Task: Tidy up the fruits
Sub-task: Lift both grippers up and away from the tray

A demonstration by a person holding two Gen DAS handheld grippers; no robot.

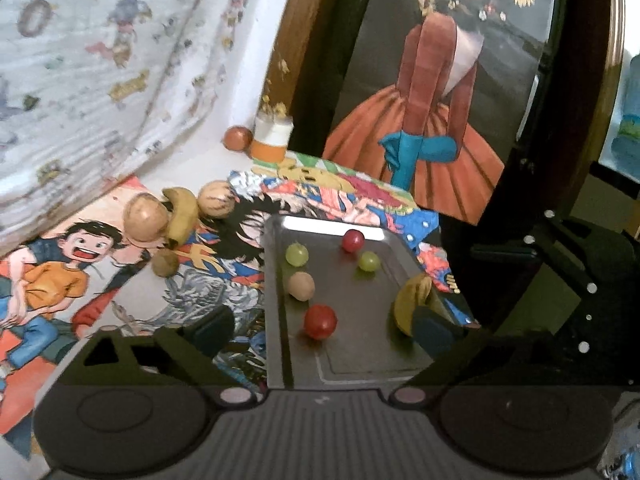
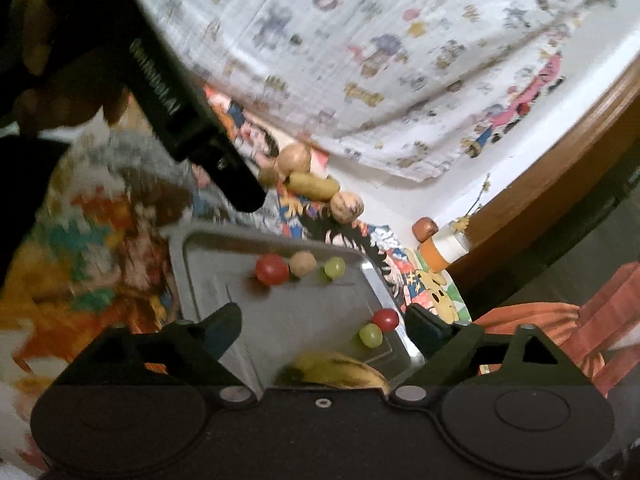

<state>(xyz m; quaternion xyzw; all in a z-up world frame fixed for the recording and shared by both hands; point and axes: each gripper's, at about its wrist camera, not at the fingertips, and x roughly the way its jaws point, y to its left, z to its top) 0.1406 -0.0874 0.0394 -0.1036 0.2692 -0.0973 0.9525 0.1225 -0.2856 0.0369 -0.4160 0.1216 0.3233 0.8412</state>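
A: Left wrist view first. The left gripper (image 1: 324, 330) has its jaws wide apart with nothing between the pads. Below it the metal tray (image 1: 360, 364) lies on a counter covered in cartoon-print cloth (image 1: 60, 280). In the tray: a big red fruit (image 1: 320, 322), a tan one (image 1: 302, 286), two green grapes (image 1: 297, 254) (image 1: 369, 261), a small red one (image 1: 352, 241) and a banana (image 1: 412, 300) against the right rim.

B: And what is left outside?

A: Two tan round fruits (image 1: 145, 218) (image 1: 215, 199), a second banana (image 1: 182, 216) between them, a small brownish fruit (image 1: 165, 263), and a reddish-brown one (image 1: 237, 139) far back beside an orange-and-white cup (image 1: 272, 140).

B: Risks?

A: I judge that the round fruits roll easily; a nudge to the tray could scatter them, and the tray's banana sits just by the right-hand finger, so a careless swing may knock it out.

B: Right wrist view?

A: The right gripper (image 2: 324, 326) is also spread open and empty, above the same tray (image 2: 208, 264), with the banana (image 2: 336, 372) close under it. The left tool's black body (image 2: 176, 92) crosses the upper left, a hand (image 2: 60, 92) around it. The two tools are near each other; they could collide on the next reach.

B: Any writing?

A: White lettering runs along that black body, too blurred to read. The cloth's gold logos are illegible as well.
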